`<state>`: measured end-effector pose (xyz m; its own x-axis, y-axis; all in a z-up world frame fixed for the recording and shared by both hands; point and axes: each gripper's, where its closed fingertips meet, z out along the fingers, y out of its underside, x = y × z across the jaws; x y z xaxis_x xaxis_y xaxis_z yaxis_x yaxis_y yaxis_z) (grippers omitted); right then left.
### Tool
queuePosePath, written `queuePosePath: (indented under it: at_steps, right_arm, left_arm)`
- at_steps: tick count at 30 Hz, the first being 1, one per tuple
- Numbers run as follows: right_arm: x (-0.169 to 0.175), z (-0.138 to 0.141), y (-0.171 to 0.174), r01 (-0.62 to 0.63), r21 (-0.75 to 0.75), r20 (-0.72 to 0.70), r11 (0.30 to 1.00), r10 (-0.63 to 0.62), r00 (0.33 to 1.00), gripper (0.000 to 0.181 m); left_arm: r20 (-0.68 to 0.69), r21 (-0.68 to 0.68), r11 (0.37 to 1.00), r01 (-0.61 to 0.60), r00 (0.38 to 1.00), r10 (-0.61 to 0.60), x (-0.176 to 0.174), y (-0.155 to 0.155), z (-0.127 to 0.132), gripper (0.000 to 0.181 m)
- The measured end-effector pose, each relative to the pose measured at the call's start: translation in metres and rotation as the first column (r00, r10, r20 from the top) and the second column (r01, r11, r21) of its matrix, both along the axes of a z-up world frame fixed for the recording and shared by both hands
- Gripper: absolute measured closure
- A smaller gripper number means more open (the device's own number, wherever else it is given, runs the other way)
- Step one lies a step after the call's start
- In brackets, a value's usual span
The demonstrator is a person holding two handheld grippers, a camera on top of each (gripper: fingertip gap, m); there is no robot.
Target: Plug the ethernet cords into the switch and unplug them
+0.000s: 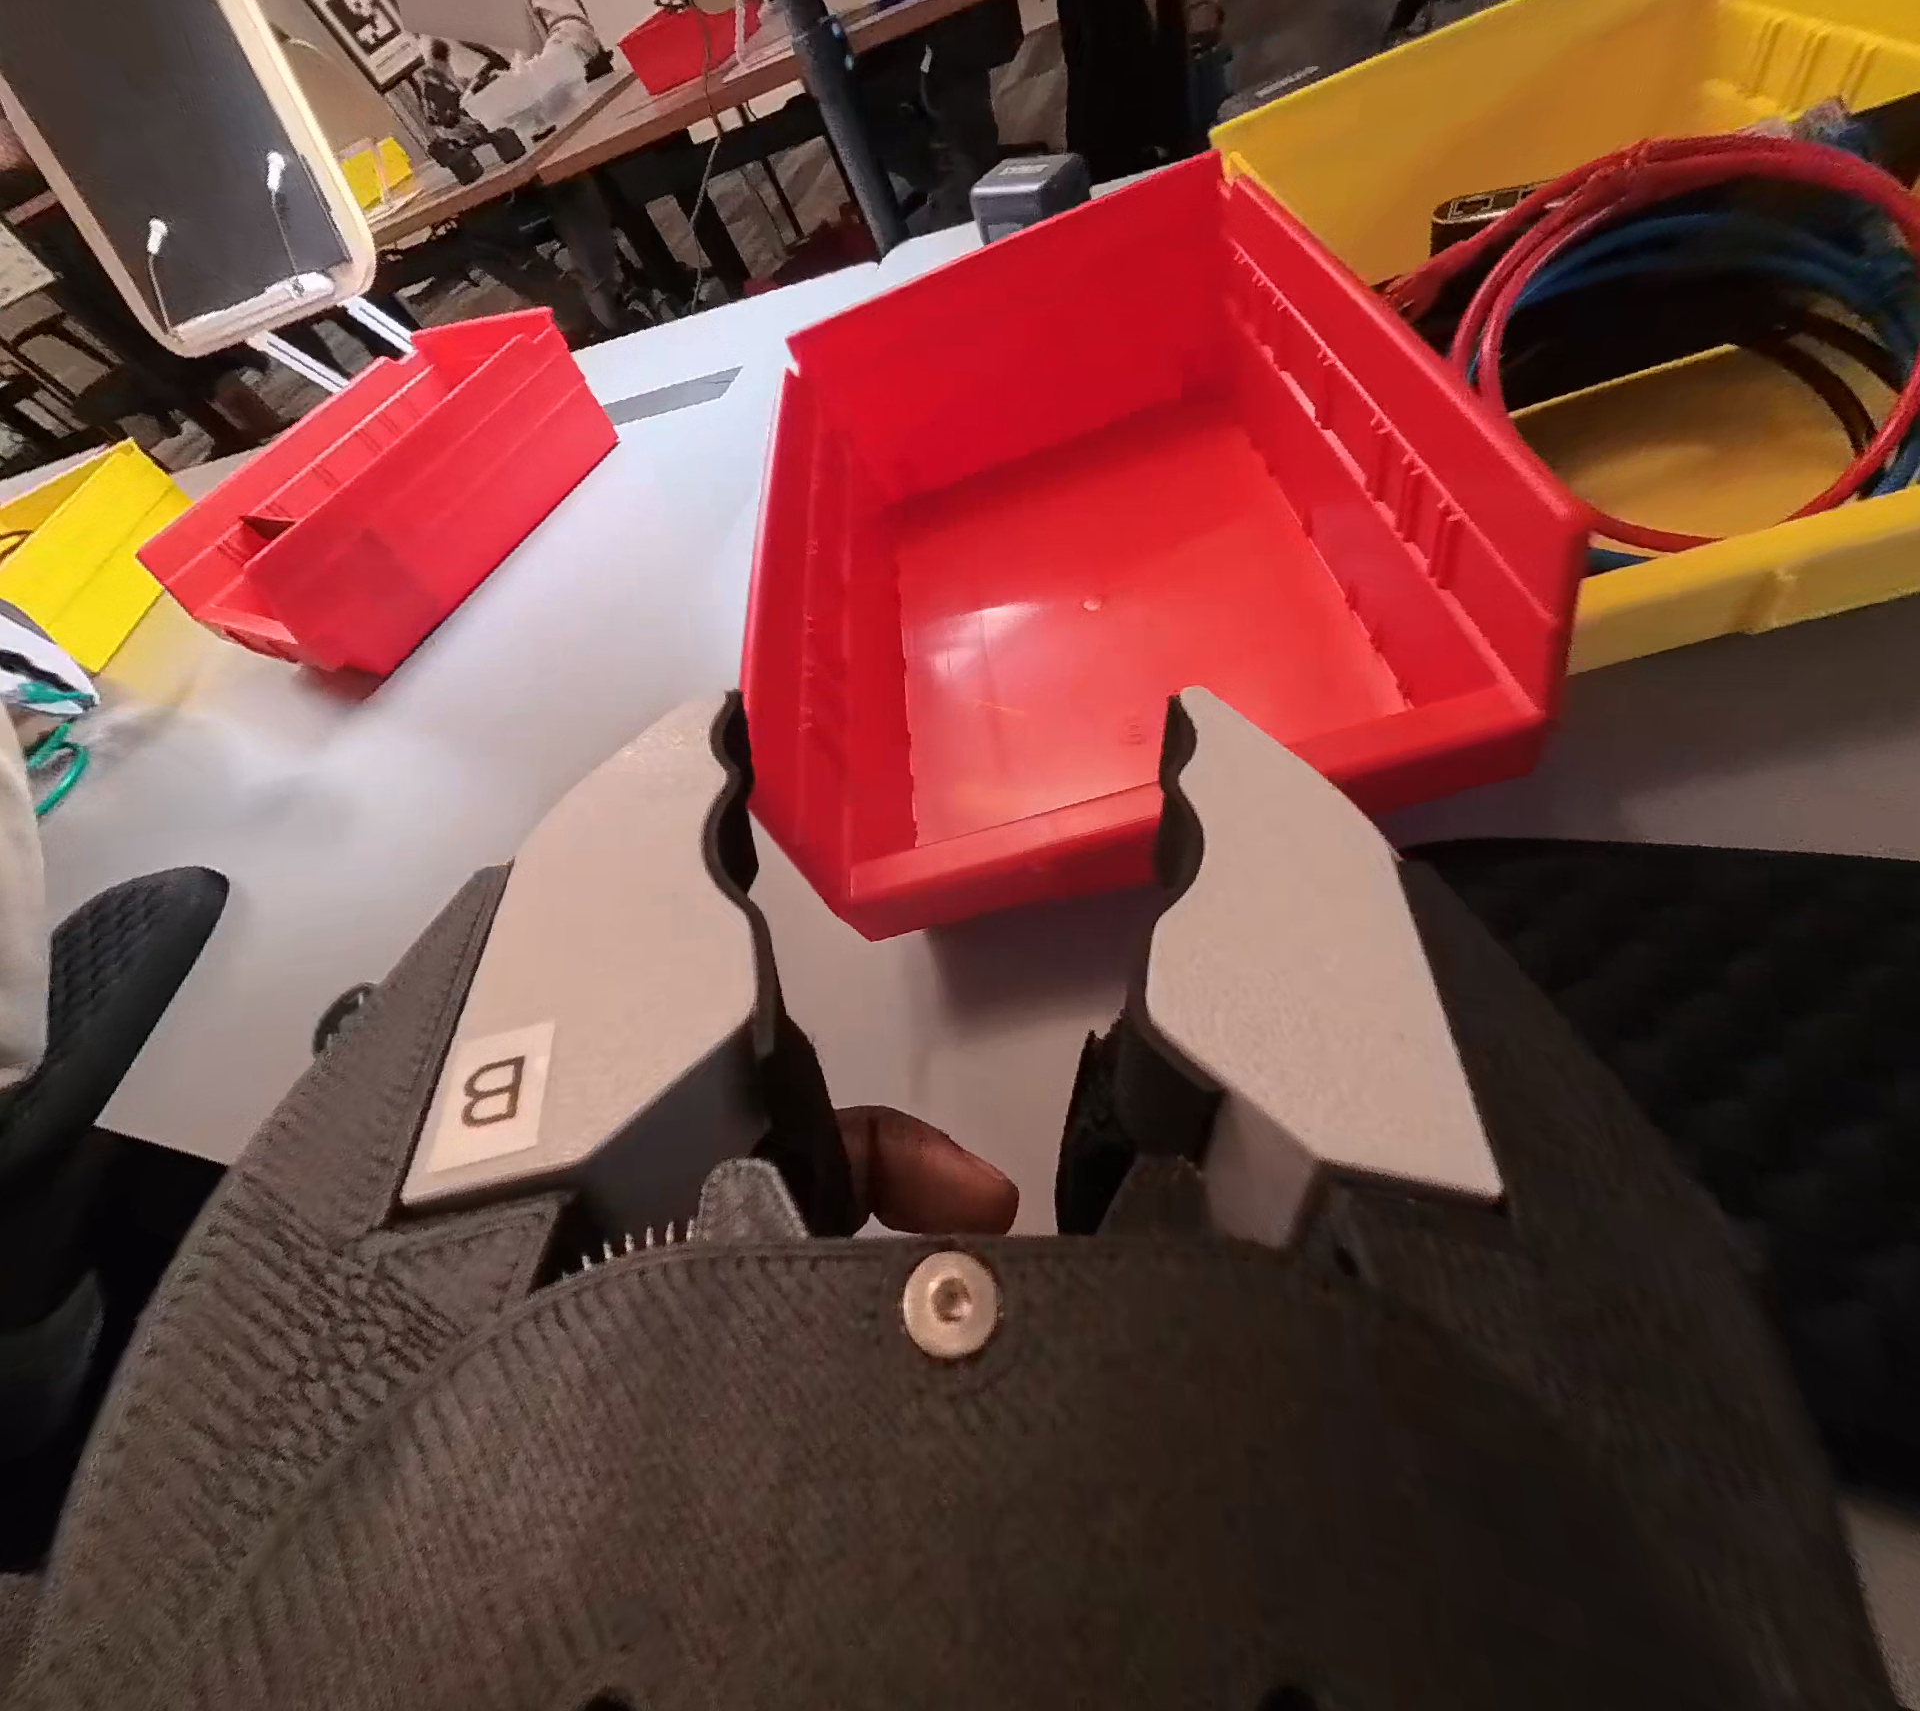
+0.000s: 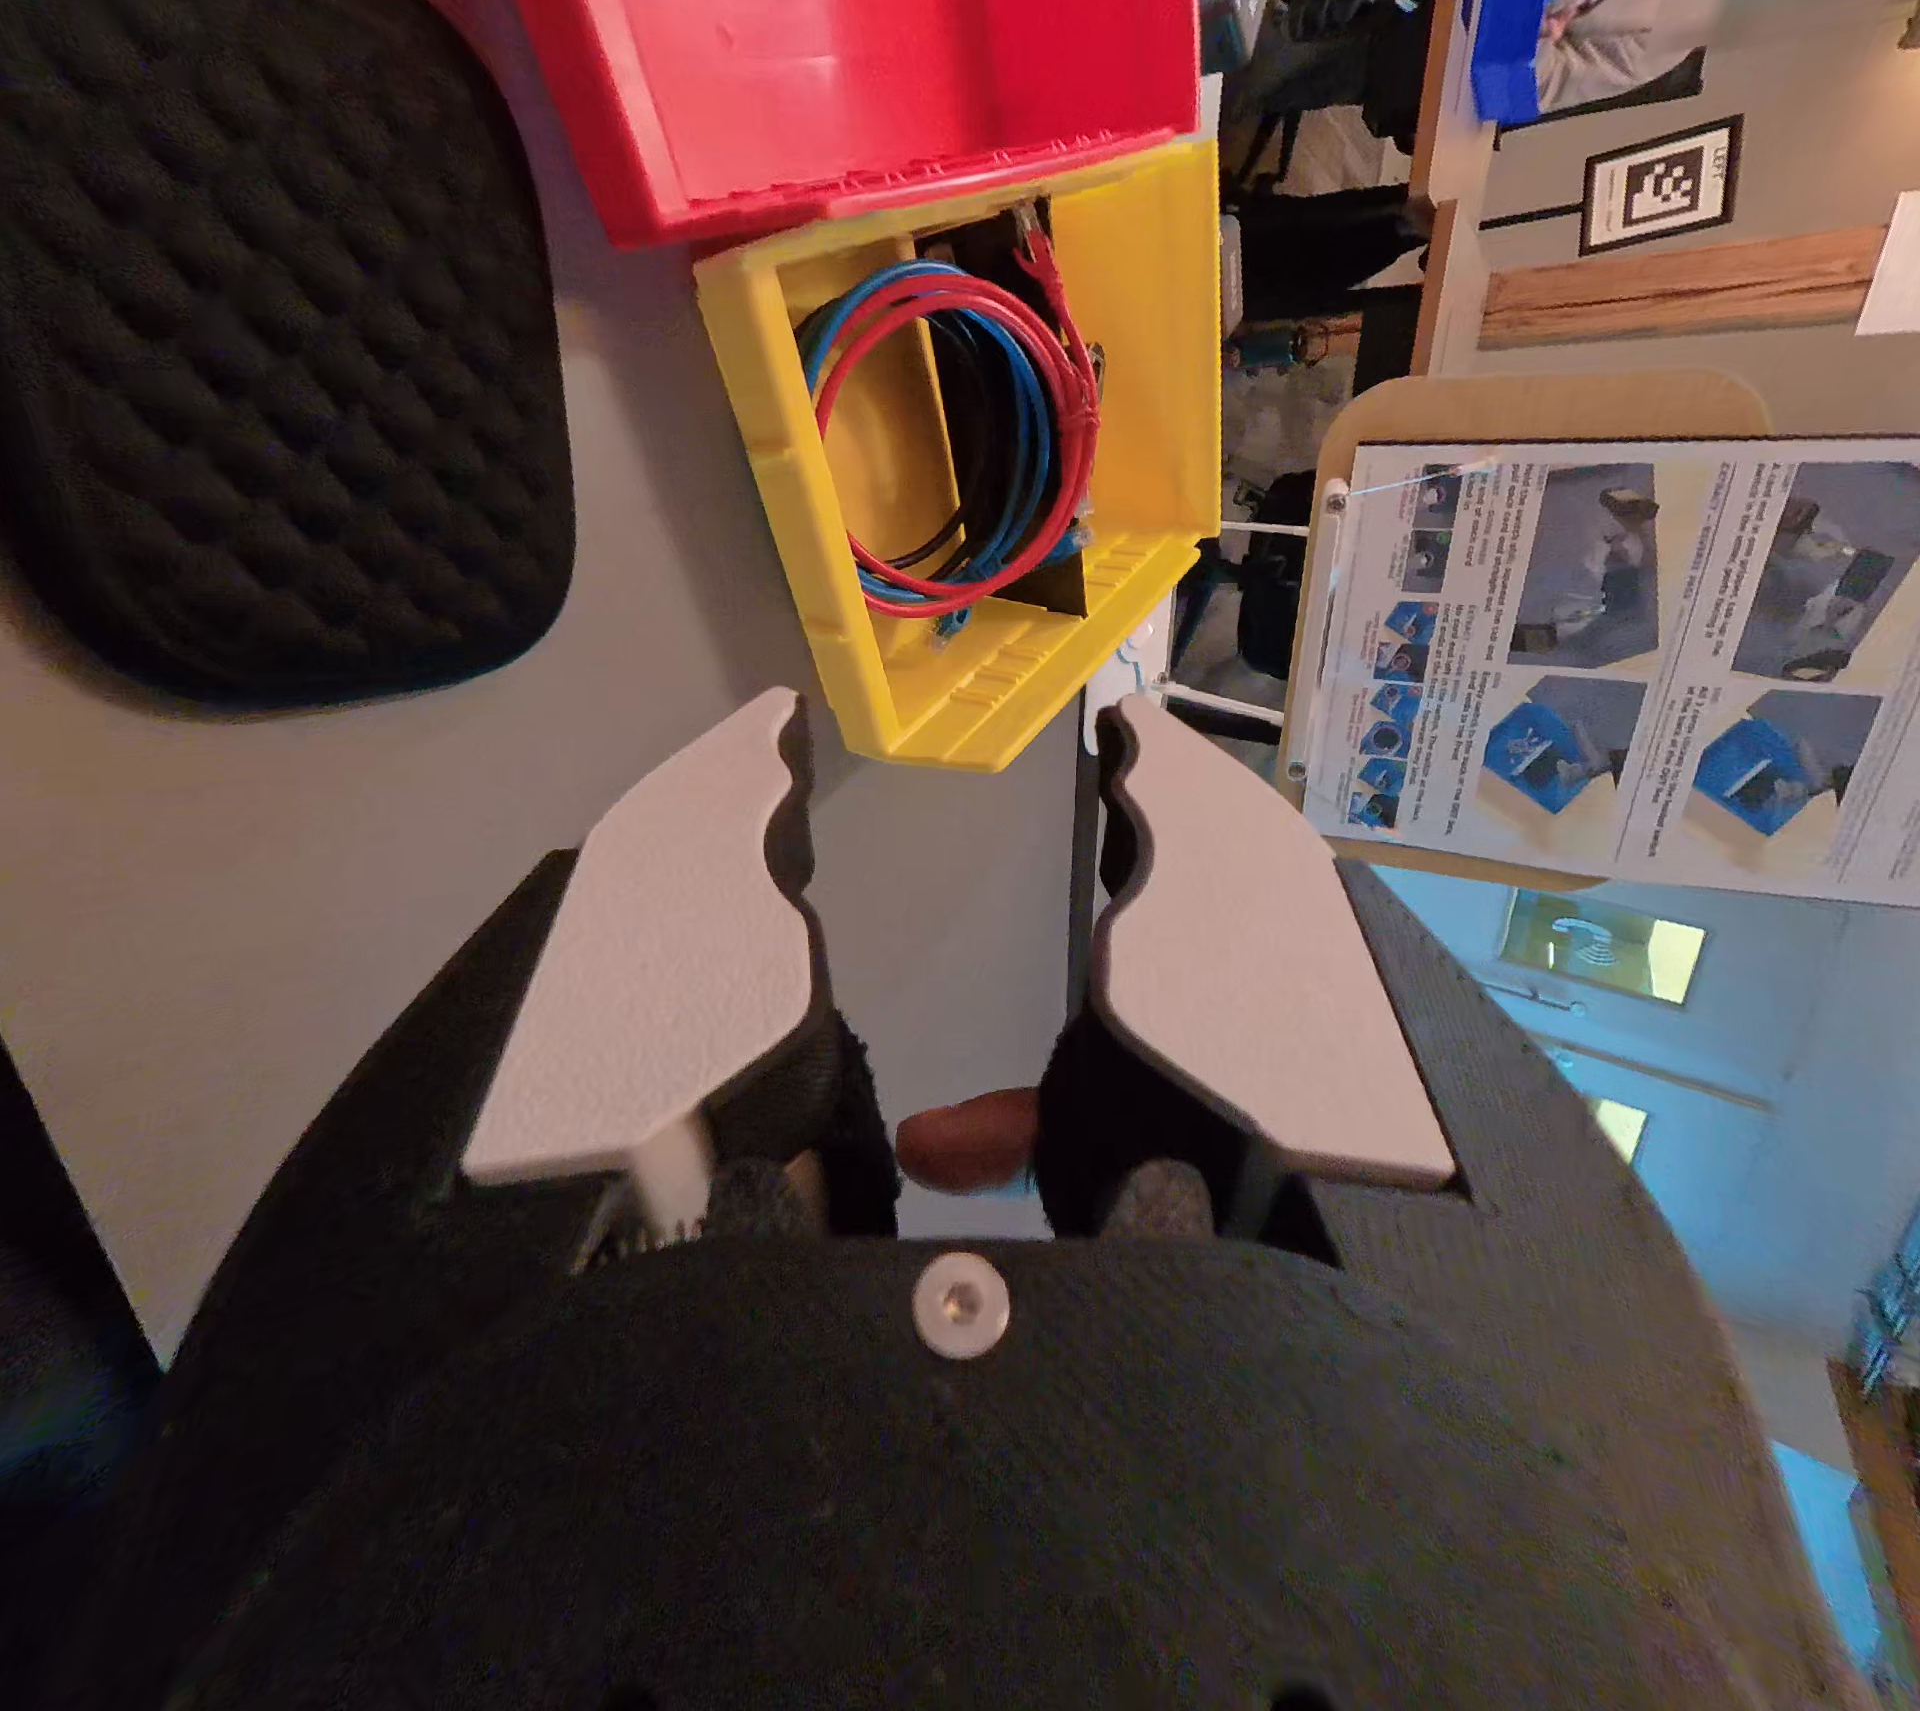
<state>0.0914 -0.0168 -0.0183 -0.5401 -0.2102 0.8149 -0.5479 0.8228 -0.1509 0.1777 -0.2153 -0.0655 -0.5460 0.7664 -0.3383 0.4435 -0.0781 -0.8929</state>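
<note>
Left wrist view, left tool (image 1: 956, 752) spread before red bin (image 1: 1143, 581), right tool (image 2: 951, 752) likewise apart, empty.

Red, blue and black cords (image 2: 940, 435) coil in a yellow bin (image 2: 1143, 331) beside a red bin (image 1: 1143, 581).

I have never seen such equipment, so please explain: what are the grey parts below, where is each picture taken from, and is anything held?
Each picture comes from a camera on a hand-held gripper, looking forward along its jaws. The left gripper and the right gripper are both open and hold nothing. On the grey table stands an empty red bin. Beside it, a yellow bin holds coiled ethernet cords, red, blue and black. A black cushion and a smaller red bin also lie there.
</note>
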Motion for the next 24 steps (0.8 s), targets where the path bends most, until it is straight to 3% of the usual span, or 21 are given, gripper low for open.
queuePosePath:
  at_steps: [3, 6, 11, 13, 17, 21, 24]
  right_arm:
    - [-0.013, -0.003, 0.008, 0.030, 0.002, 0.026, 1.000, -0.030, 0.999, 0.130]
    - [-0.047, -0.014, 0.033, 0.141, 0.049, 0.068, 0.989, -0.144, 0.987, 0.129]
    - [-0.114, -0.039, 0.087, 0.367, 0.134, 0.149, 0.920, -0.385, 0.911, 0.125]
    - [-0.129, -0.052, 0.101, 0.405, 0.157, 0.190, 0.901, -0.430, 0.883, 0.124]
    - [-0.130, -0.079, 0.102, 0.356, 0.187, 0.286, 0.916, -0.398, 0.872, 0.121]
    - [-0.116, -0.102, 0.082, 0.246, 0.189, 0.365, 0.951, -0.300, 0.881, 0.117]
    - [-0.114, -0.112, 0.063, 0.197, 0.145, 0.410, 0.970, -0.240, 0.880, 0.112]
  left_arm:
    - [0.037, -0.038, 0.999, 0.024, 0.999, -0.023, -0.009, 0.018, 0.008, 0.106]
    - [0.134, -0.072, 0.990, 0.120, 0.985, -0.110, -0.025, 0.058, 0.014, 0.106]
    - [0.314, -0.210, 0.916, 0.343, 0.910, -0.269, -0.055, 0.137, 0.032, 0.106]
    - [0.400, -0.211, 0.879, 0.427, 0.858, -0.321, -0.060, 0.160, 0.027, 0.106]
    - [0.426, -0.252, 0.850, 0.463, 0.841, -0.333, -0.060, 0.171, 0.039, 0.106]
    - [0.351, -0.270, 0.856, 0.440, 0.873, -0.338, -0.057, 0.164, 0.059, 0.106]
    - [0.321, -0.225, 0.868, 0.442, 0.875, -0.362, -0.060, 0.151, 0.057, 0.106]
